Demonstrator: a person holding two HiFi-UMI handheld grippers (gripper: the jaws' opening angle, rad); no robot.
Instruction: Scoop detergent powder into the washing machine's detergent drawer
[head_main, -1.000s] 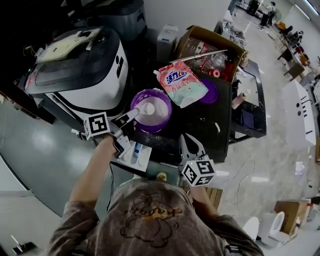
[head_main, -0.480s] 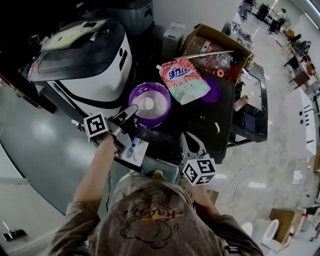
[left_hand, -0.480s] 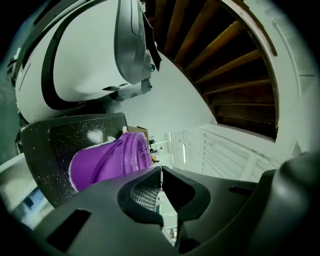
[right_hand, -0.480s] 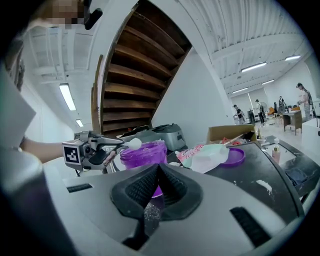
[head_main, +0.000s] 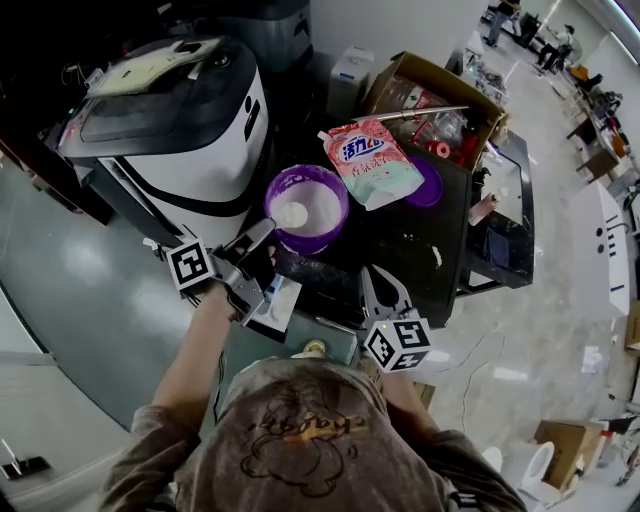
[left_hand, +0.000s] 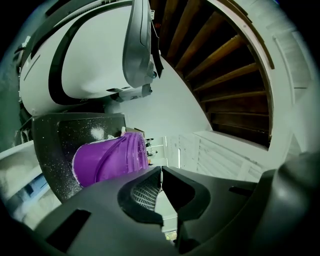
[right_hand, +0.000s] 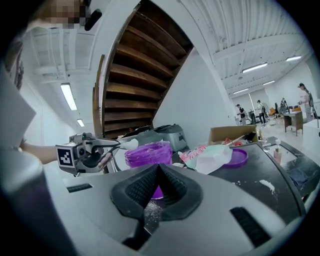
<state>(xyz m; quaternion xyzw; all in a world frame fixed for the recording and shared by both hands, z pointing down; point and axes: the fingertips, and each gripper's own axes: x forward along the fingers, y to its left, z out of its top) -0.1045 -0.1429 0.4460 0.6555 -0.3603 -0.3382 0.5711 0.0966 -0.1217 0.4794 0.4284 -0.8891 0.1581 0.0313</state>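
Detergent powder (head_main: 318, 203) lies in an open purple tub (head_main: 335, 225) on the dark bench (head_main: 420, 240), next to the washing machine (head_main: 170, 120). It is loose and light, and I judge it will slide off at any tilt or jolt; stray grains already dust the bench around the tub. It can only be carried in the white scoop (head_main: 292, 214), a light, stiff plastic piece best held by its handle with the bowl level.

The left gripper (head_main: 262, 233) has its jaws pinched on that handle. The forearm reaches forward so the bowl sits over the tub's near side, though I cannot tell whether it is loaded. The detergent drawer (head_main: 278, 300) stands open just below this gripper, so the carry should be short.

The right gripper (head_main: 378, 272) hangs at the bench's near edge and points toward the tub. Its jaws are pressed together on nothing.
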